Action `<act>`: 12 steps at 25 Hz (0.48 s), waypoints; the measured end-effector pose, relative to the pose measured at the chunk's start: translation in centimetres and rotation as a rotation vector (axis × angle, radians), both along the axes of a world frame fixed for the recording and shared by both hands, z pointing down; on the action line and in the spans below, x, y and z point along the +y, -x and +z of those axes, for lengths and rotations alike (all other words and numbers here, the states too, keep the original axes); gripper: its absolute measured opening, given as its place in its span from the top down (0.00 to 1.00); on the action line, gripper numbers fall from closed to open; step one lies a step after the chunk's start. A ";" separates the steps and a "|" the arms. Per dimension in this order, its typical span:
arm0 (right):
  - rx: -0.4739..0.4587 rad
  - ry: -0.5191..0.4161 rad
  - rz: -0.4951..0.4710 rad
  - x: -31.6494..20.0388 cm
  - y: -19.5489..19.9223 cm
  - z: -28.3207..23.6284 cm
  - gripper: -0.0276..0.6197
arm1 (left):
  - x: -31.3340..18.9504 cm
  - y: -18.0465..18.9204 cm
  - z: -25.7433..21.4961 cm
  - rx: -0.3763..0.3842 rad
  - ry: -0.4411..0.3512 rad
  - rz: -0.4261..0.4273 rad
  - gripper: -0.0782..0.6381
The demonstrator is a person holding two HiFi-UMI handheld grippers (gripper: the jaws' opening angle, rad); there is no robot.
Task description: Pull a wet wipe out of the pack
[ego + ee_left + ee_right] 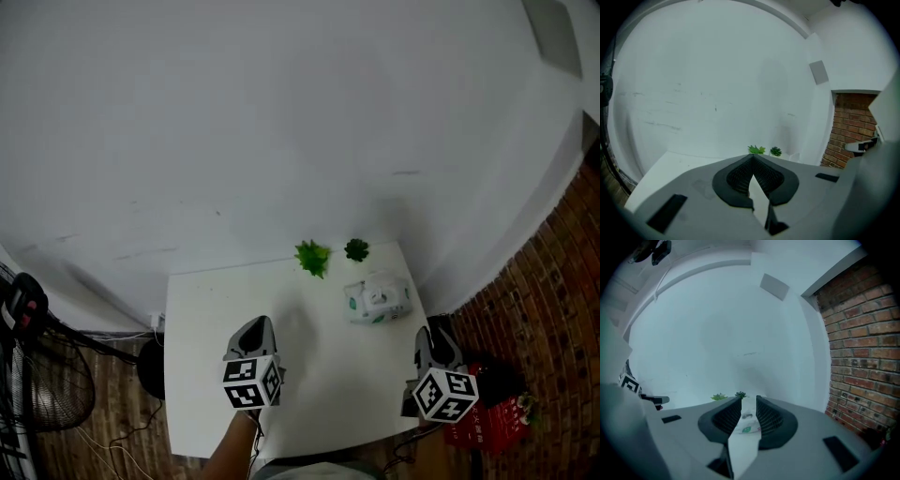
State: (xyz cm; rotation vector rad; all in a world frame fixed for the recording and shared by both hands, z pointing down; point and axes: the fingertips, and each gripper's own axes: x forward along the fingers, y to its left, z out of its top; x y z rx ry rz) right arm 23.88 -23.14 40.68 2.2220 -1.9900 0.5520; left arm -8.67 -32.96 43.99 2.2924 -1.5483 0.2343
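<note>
The wet wipe pack (378, 302), white with green print and a flip lid on top, lies on the right side of the white table (206, 309). My left gripper (255, 326) hovers over the table's front middle, left of the pack and well short of it. Its jaws meet at the tips with nothing between them (752, 158). Over the table's front right corner is my right gripper (434, 336), nearer me than the pack. Its jaws stand a narrow gap apart (749, 399), and the pack (747, 418) shows through that gap, farther off.
Two small green plants (312, 257) (356, 249) stand at the table's back edge against the white wall. A fan (37, 375) with cables is on the floor at left. A brick wall (553, 281) and a red object (487, 417) lie to the right.
</note>
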 end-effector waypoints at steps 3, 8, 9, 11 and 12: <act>0.005 0.023 -0.009 0.4 -0.7 0.7 0.80 | 0.0 -1.6 0.6 -0.010 0.012 0.033 0.89; 0.003 0.059 -0.101 -0.7 -0.1 2.3 0.80 | 0.4 -2.8 2.4 -0.065 0.048 0.074 0.89; 0.001 0.066 -0.126 -1.0 0.0 2.7 0.80 | 0.5 -2.9 2.9 -0.078 0.055 0.078 0.89; 0.007 0.082 -0.178 -1.8 0.1 3.5 0.80 | 0.6 -3.2 3.6 -0.084 0.070 0.076 0.89; 0.010 0.090 -0.203 -2.3 0.1 3.9 0.80 | 0.6 -3.4 4.0 -0.077 0.081 0.073 0.89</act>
